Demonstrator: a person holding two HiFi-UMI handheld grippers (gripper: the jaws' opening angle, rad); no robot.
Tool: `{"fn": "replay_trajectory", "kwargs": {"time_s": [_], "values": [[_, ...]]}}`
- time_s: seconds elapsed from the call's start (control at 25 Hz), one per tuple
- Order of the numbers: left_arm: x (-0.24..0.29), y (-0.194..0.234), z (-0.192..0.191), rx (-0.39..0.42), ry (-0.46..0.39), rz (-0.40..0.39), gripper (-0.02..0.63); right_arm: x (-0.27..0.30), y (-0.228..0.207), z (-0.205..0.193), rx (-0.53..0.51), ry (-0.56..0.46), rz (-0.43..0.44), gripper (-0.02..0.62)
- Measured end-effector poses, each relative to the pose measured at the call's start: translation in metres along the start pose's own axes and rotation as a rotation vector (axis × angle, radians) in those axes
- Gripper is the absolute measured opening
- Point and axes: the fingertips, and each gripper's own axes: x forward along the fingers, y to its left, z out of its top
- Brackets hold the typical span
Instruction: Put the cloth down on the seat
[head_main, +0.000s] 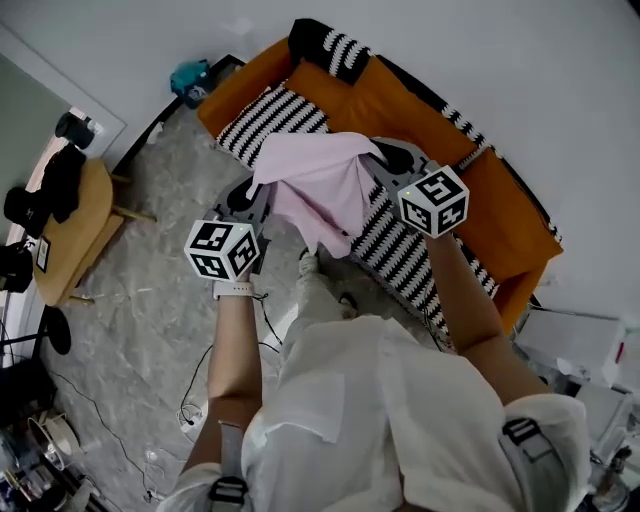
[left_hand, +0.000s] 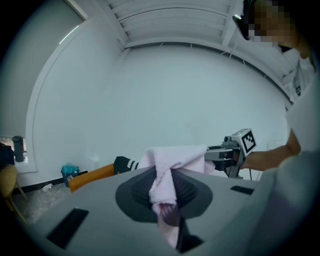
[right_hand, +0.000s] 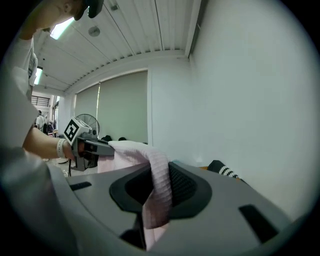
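Your left tool (left_hand: 165, 192) and right tool (right_hand: 157, 192) are each clamped on the pale pink fabric cloth (head_main: 320, 185), held above the black-and-white striped sofa seat (head_main: 400, 255). Letting go too high or unevenly could send it sliding onto the grey floor (head_main: 170, 300).

I see an orange sofa (head_main: 400, 100) by the wall. A black and white striped cover (head_main: 275, 115) lies on its seat. A striped pillow (head_main: 335, 48) sits at its far end. The grey floor (head_main: 150, 290) has thin wires (head_main: 195, 400) on it, and a blue-green thing (head_main: 190, 76) lies near the sofa's end. A round wood table (head_main: 85, 235) holds black things (head_main: 58, 182).
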Motion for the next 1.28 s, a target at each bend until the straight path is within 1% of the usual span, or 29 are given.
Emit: {"fn": "replay_trajectory", "kwargs": {"time_s": [0.24, 0.48, 0.6, 0.72, 0.84, 0.96, 1.04, 1.16, 1.28], "values": [[0.073, 0.089, -0.008, -0.024, 0.056, 0.015, 0.049, 0.104, -0.059, -0.014, -0.013, 0.105, 0.023, 0.08], [0.142, 0.182, -0.003, 0.014, 0.066, 0.032, 0.049, 0.207, -0.116, -0.021, -0.009, 0.123, 0.016, 0.08], [0.172, 0.216, -0.008, 0.046, 0.07, 0.032, 0.049, 0.245, -0.139, -0.039, -0.01, 0.138, 0.029, 0.08], [0.198, 0.232, -0.03, 0.077, 0.105, 0.042, 0.049, 0.271, -0.161, -0.073, -0.016, 0.19, 0.067, 0.08], [0.211, 0.219, -0.078, 0.063, 0.177, 0.039, 0.049, 0.271, -0.174, -0.123, -0.013, 0.262, 0.126, 0.08], [0.213, 0.183, -0.138, 0.019, 0.254, 0.019, 0.047, 0.249, -0.181, -0.177, -0.02, 0.356, 0.196, 0.08], [0.211, 0.15, -0.181, -0.034, 0.3, 0.001, 0.044, 0.224, -0.181, -0.218, -0.039, 0.439, 0.251, 0.08], [0.201, 0.09, -0.251, -0.121, 0.384, -0.032, 0.043, 0.172, -0.174, -0.288, -0.068, 0.589, 0.339, 0.08], [0.193, 0.038, -0.308, -0.218, 0.45, -0.066, 0.043, 0.125, -0.165, -0.34, -0.077, 0.704, 0.426, 0.08]]}}
